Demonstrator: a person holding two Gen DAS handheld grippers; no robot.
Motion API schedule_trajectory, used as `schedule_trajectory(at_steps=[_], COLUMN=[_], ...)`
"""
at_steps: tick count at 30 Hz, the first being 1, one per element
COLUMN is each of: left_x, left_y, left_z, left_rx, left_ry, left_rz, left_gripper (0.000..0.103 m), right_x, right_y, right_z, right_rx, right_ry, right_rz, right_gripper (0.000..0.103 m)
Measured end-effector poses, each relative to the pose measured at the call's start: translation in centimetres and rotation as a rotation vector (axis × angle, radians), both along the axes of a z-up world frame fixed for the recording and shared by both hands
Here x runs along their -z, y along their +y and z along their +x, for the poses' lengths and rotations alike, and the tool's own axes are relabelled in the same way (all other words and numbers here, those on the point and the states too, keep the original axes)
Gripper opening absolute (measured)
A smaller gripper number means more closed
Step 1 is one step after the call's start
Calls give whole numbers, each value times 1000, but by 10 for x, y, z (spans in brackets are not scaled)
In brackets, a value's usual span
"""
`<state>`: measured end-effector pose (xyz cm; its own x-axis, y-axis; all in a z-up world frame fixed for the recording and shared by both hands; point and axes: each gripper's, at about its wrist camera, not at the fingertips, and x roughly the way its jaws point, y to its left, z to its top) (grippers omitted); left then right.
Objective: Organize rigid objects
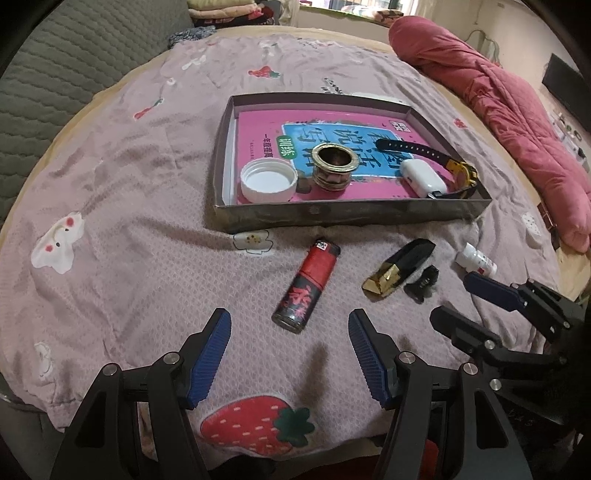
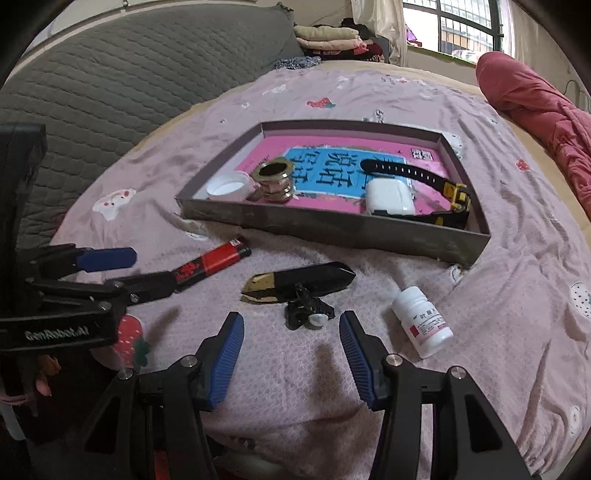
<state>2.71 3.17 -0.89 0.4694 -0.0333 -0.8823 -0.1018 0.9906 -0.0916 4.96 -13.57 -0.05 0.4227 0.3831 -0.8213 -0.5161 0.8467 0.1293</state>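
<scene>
On the bed's pink cover (image 1: 129, 192), your left tool (image 1: 290, 325) gapes wide and empty at the red lighter (image 1: 306, 284). Your right tool (image 2: 291, 328) gapes empty at the small black part (image 2: 308, 312), near the shallow box (image 2: 332, 225).

Soft window (image 2: 458, 26) daylight, faint shadows, sharp focus, heavy fisheye vignetting.
</scene>
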Motion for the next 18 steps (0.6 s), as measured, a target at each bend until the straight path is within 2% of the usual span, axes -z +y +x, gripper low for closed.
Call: schedule_trajectory(at_steps=[7,10,13,18], left_x=[13,16,21,24], left_y=[1,-3,-2,-1], left_z=[11,16,20,21], left_rx=[17,34,42,40], left_ry=[10,-1,8,7], left_rz=[5,53,35,57], left_gripper=[68,68,68,68], right_x=[8,11,16,20], right_y=[-2,-5,-7,-3], right_z=[8,12,16,16], right_rx=[4,22,27,4], right_ry=[15,17,24,19], right_rz=[24,26,27,7], right_gripper=[54,54,54,54])
